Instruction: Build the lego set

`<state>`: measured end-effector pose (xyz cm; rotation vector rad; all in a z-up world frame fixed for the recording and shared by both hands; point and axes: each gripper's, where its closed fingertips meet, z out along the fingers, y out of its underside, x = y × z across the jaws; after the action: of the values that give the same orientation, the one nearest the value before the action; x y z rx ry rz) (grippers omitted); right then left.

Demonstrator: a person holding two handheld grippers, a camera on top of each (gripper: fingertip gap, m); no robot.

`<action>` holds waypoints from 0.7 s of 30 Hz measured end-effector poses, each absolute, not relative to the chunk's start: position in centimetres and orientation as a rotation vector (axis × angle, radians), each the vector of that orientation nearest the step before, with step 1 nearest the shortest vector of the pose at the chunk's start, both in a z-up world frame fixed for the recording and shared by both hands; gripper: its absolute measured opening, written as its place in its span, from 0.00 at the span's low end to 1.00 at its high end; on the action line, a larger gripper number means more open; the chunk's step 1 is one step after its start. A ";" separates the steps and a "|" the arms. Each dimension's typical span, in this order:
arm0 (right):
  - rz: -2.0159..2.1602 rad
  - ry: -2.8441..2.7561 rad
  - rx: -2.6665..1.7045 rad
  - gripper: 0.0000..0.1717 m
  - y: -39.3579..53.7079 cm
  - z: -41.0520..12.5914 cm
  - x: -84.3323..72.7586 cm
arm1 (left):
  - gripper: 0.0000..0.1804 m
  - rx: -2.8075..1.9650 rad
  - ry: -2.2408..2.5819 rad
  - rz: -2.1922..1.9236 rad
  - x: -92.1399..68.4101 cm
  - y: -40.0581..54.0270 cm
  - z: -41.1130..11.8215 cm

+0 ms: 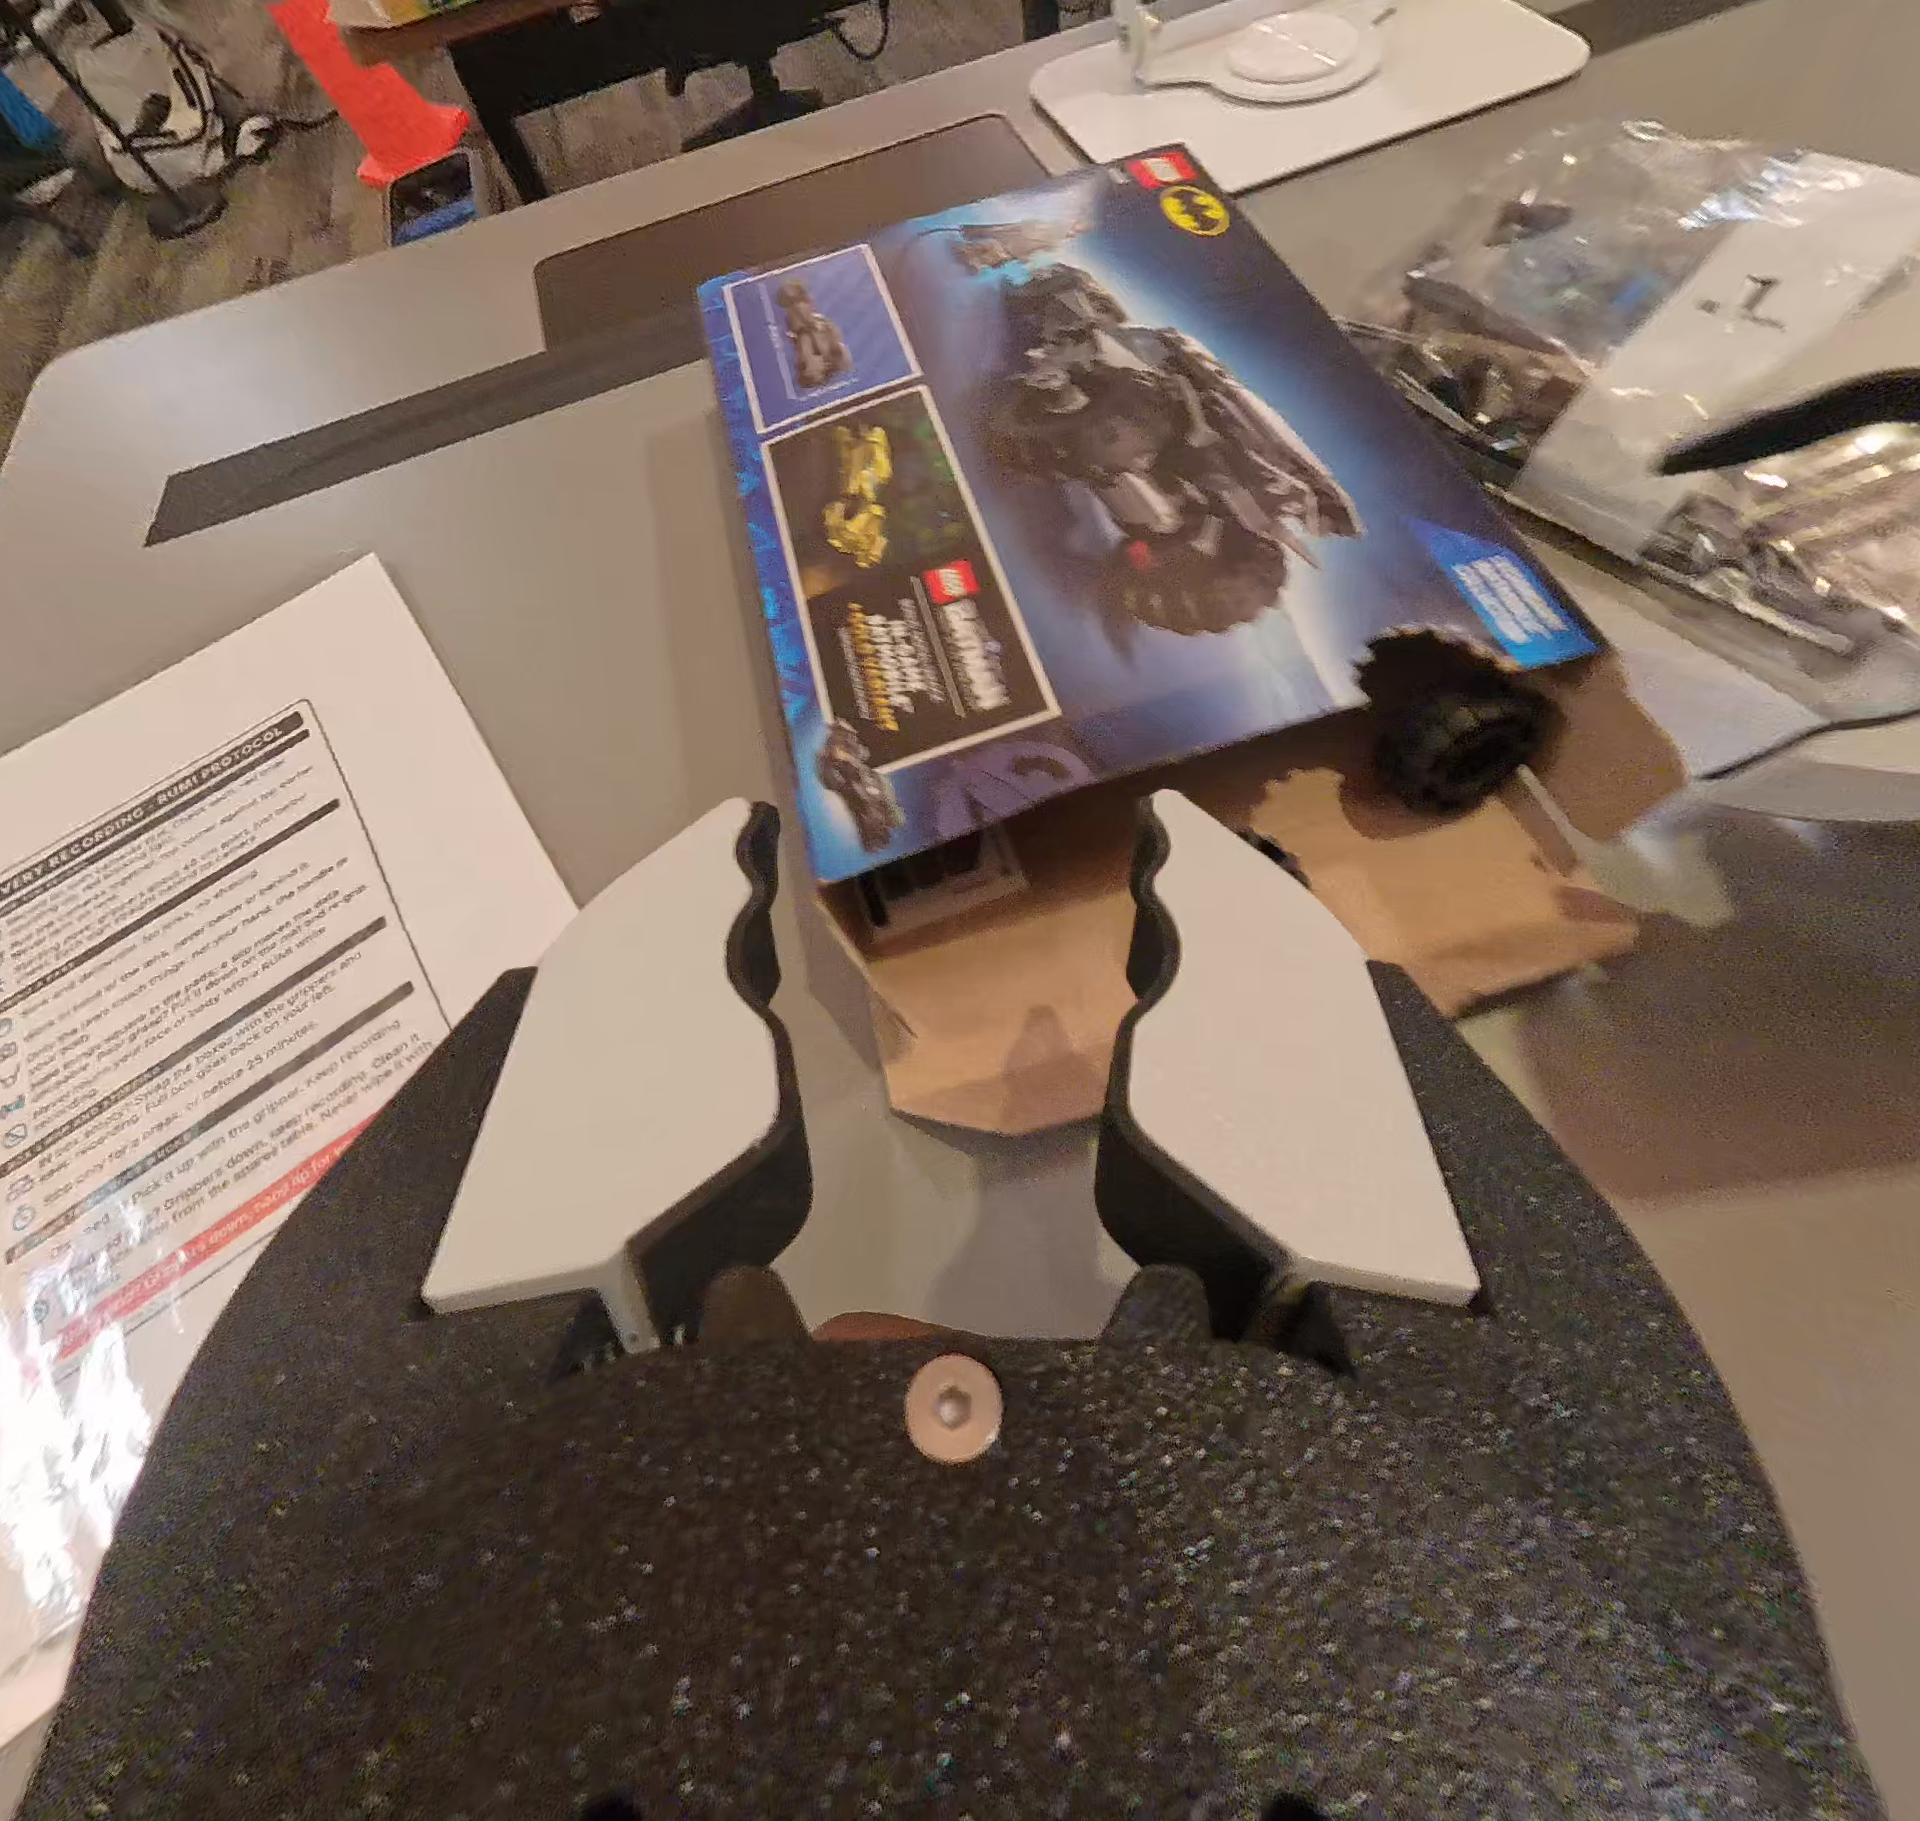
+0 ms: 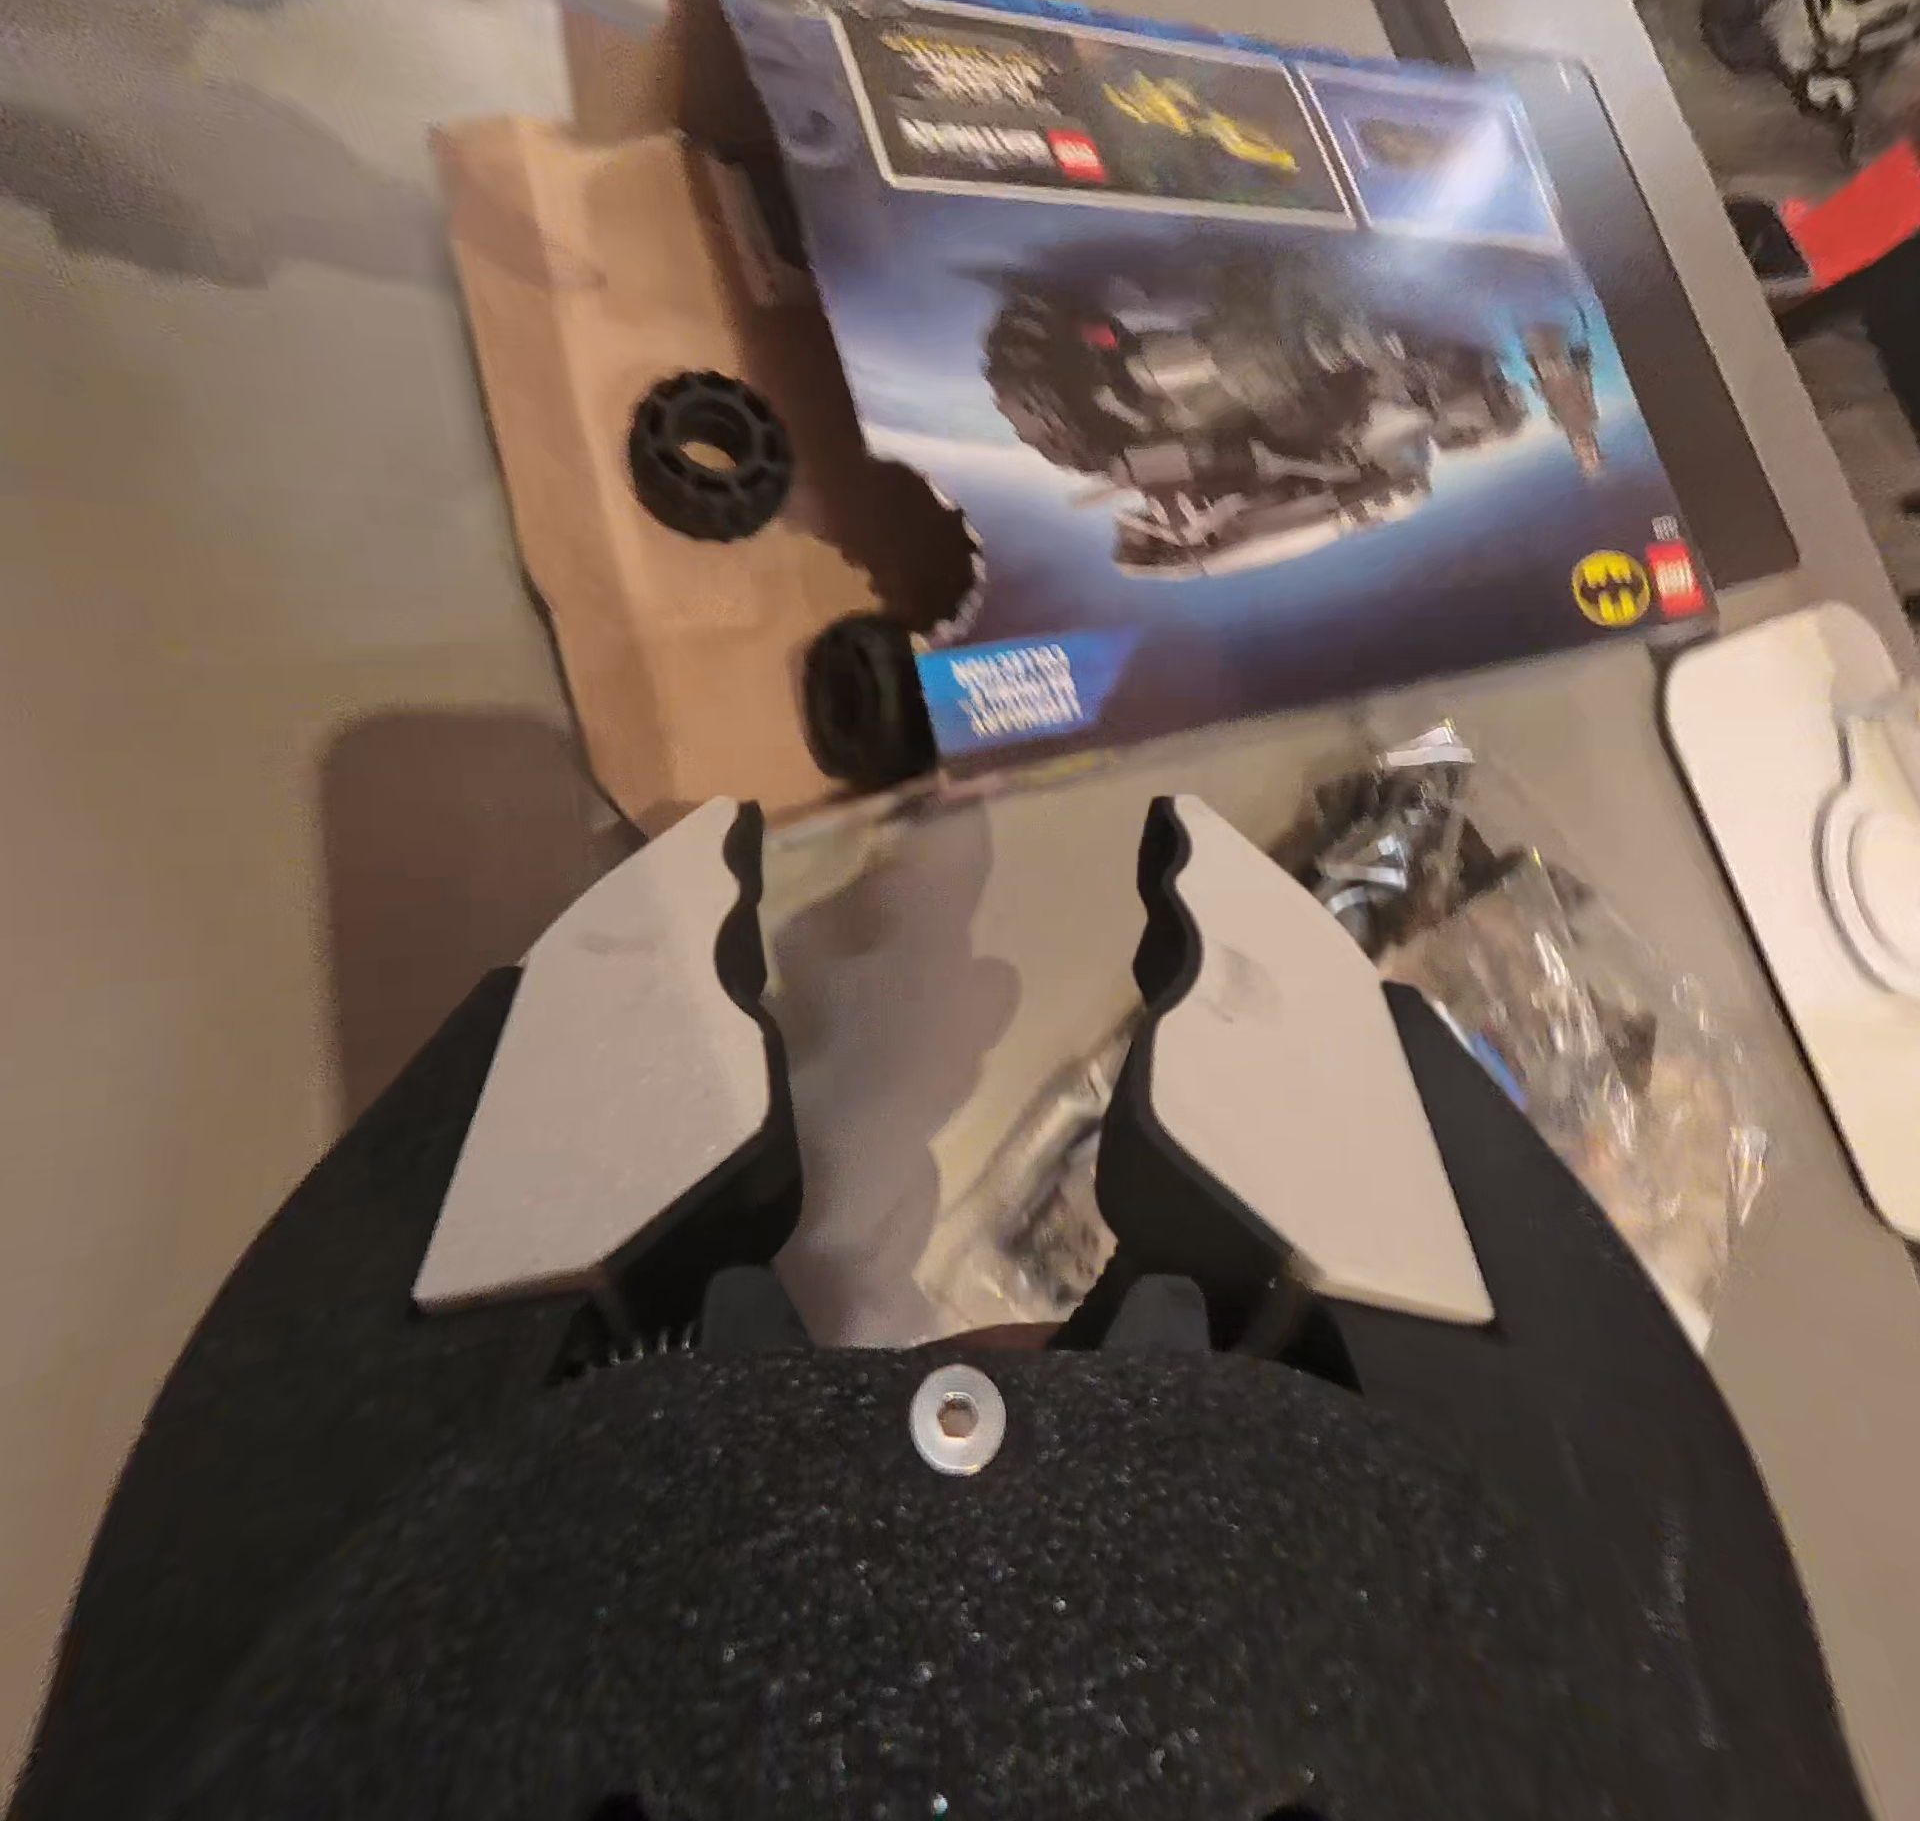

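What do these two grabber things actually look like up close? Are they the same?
Yes, they match. Each gripper, left and right, has a rough, speckled black body with a silver bolt and washer at its centre. Two flat, pale grey, wedge-shaped fingers stick forward, and their inner edges carry wavy black pads. No cables or sleeves show.

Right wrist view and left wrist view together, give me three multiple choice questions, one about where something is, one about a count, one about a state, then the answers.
1. Where does the toothed black tyre lie?
A. on the brown box flap
B. inside the clear bag
C. on the printed sheet

2. How many loose black tyres show by the box's open end?
A. one
B. two
C. four

3. How is the right gripper?
A. shut on a tyre
B. shut on the bag
C. open, holding nothing

Answers: 1 A, it rests on bare cardboard. 2 B, the toothed one and a smooth tyre. 3 C, only grey table shows between its spread fingers.
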<state>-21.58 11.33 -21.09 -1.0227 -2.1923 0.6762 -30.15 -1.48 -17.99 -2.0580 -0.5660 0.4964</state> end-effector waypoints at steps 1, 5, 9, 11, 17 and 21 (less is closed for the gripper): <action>0.699 -2.186 -1.078 0.41 12.1 -20.9 -21.1 | 0.37 -2.052 -0.592 0.477 -31.0 -1.5 -18.0; 0.893 -2.285 -1.311 0.46 12.4 -22.7 -20.2 | 0.39 -2.018 -0.711 0.312 -33.7 -1.6 -19.4; 1.044 -2.367 -1.385 0.48 9.9 -23.4 -20.7 | 0.39 -1.952 -0.761 0.074 -34.0 -0.6 -20.5; 1.015 -2.381 -1.372 0.50 9.3 -23.8 -21.6 | 0.37 -1.959 -0.740 -0.032 -33.3 0.2 -21.0; 0.892 -2.370 -1.362 0.54 9.3 -24.2 -23.6 | 0.42 -1.970 -0.740 -0.017 -33.4 0.4 -21.3; 0.841 -2.353 -1.398 0.58 9.7 -24.3 -25.1 | 0.42 -1.912 -0.758 -0.052 -32.9 -0.1 -20.2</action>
<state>-25.11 9.66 -24.26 -1.3985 -2.3531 0.8411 -32.90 -0.13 -20.23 -1.9123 -0.7579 -0.0521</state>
